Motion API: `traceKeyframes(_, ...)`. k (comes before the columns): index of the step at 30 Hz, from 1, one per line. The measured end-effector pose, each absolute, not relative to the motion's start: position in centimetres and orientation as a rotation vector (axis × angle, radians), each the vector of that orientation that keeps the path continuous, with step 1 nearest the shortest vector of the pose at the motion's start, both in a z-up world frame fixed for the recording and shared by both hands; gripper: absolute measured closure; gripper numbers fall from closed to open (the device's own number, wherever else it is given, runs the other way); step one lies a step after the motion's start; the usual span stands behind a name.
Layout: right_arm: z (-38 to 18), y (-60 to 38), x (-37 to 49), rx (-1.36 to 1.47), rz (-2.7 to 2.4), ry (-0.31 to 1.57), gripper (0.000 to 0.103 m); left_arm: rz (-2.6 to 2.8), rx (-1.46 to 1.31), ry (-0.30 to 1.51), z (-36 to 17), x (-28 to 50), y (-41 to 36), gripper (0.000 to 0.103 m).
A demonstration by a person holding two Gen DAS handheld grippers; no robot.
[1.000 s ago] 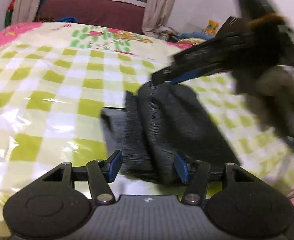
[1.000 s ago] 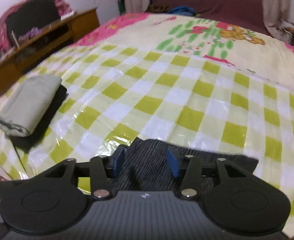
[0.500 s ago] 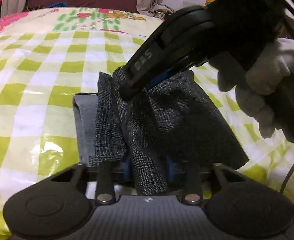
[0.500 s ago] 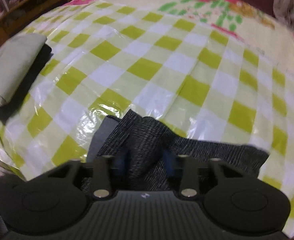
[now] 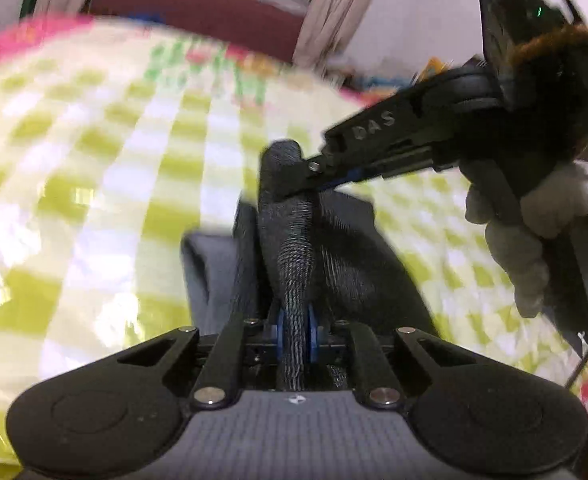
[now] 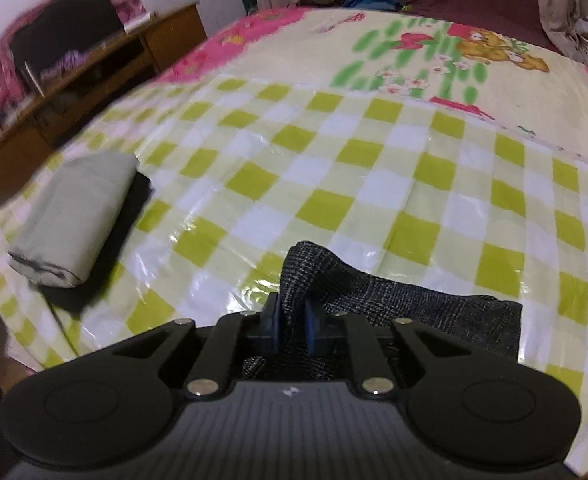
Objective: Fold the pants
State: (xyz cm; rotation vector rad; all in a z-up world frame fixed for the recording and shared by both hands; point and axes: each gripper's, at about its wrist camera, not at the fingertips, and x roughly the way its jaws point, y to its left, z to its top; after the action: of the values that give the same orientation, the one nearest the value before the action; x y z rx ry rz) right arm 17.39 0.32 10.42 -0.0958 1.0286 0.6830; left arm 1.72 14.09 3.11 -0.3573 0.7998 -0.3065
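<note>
The dark grey checked pants (image 5: 346, 248) lie folded in a bundle on the green-and-white checked bed cover (image 5: 94, 200). My left gripper (image 5: 294, 332) is shut on a raised ridge of the fabric at the near end. In the left wrist view my right gripper (image 5: 310, 176) pinches the far end of the same ridge, held by a white-gloved hand (image 5: 534, 232). In the right wrist view the right gripper (image 6: 292, 320) has a fold of the pants (image 6: 414, 300) between its blue pads, and its jaws are closing on it.
A folded pale green garment (image 6: 74, 216) lies on a dark one near the bed's left edge. A wooden desk (image 6: 94, 80) stands beyond that edge. The checked cover (image 6: 334, 160) stretches far ahead, with curtains and a dark red couch behind.
Both grippers went from open around the pants to pinched on the fabric. The cloth between them is now pulled up into a ridge.
</note>
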Motion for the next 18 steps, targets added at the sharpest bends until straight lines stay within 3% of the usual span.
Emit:
traceKeyframes(5,5.6,4.7,17.0,-0.207,0.698,0.977,0.082,-0.227,-0.340,0.857,1.2,1.8,14.2,0.074)
traceKeyframes(9,5.4,4.5,16.8,-0.159,0.746,0.954,0.054,-0.223,-0.312,0.861,1.5,1.3,14.0,0.065)
traceKeyframes(18,11.5,-4.1,14.7,0.046,0.692,0.738,0.056,-0.079,-0.194,0.709,5.6,-0.8,15.1,0.064)
